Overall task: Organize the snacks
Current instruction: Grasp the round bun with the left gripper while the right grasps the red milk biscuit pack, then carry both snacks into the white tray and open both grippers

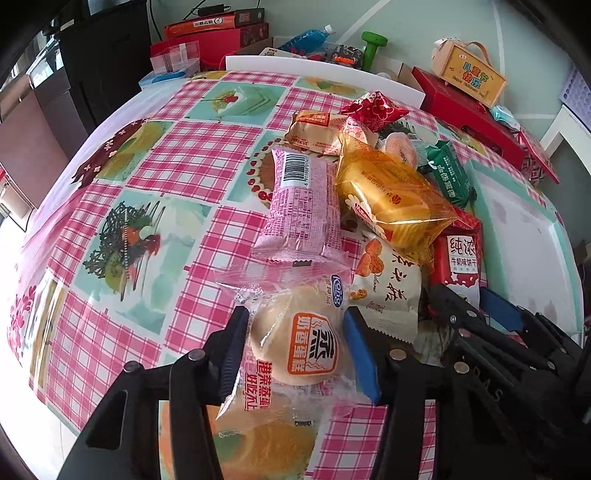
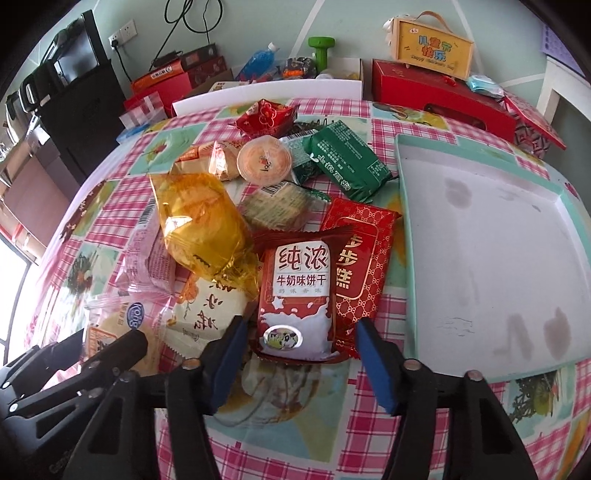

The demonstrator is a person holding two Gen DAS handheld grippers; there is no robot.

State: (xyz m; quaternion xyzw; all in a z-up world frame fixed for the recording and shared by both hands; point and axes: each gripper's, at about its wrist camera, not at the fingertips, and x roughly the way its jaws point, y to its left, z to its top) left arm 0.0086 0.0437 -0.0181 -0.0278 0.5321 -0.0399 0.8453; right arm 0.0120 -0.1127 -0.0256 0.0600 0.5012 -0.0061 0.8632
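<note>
Right gripper, jaws apart, is straddling the milk biscuit packet, its long axis running straight ahead; left gripper is straddling the steamed cake packet, grip uncertain.

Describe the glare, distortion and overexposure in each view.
Left wrist view: fisheye bows the checked tablecloth into a dome; the lower left edge is blown out white; the golden wrapper shows soft sheen. Right wrist view: same bowing; glare streaks the golden wrapper; the tray floor looks washed out.

Home dining room: checked tablecloth, gift boxes, wall socket.
</note>
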